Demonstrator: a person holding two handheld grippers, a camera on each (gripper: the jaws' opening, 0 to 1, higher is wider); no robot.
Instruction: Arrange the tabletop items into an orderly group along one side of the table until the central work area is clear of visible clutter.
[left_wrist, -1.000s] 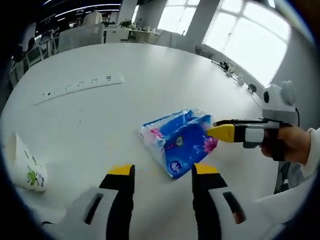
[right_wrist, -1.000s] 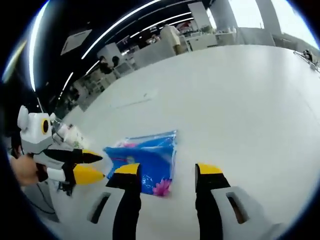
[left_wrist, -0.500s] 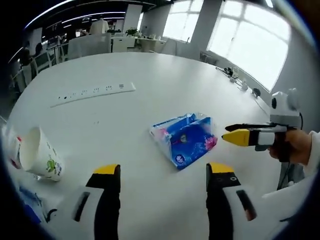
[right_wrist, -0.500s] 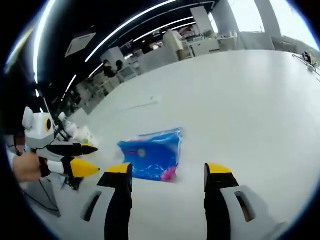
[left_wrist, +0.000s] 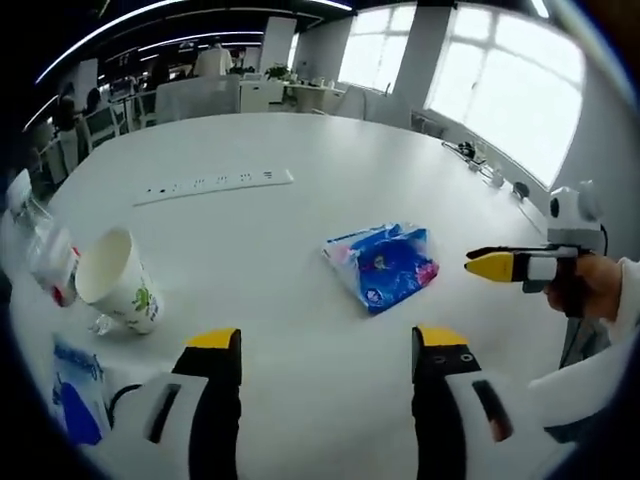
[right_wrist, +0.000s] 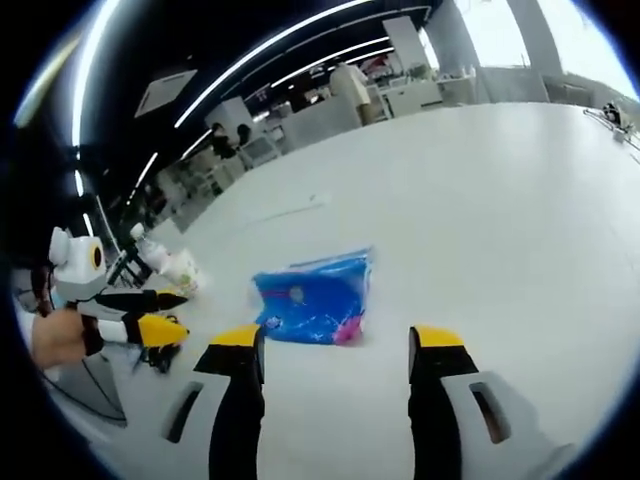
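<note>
The blue pack (left_wrist: 383, 266) lies on the desk (left_wrist: 300, 170) ahead of both grippers' wide, empty jaws, beyond their tips; a cup (left_wrist: 118, 281) lies left.

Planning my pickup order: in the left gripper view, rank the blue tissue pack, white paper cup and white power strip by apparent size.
1. Long white power strip, by length.
2. Blue plastic tissue pack and white paper cup look alike; the cup sits nearer the camera, so unsure.
</note>
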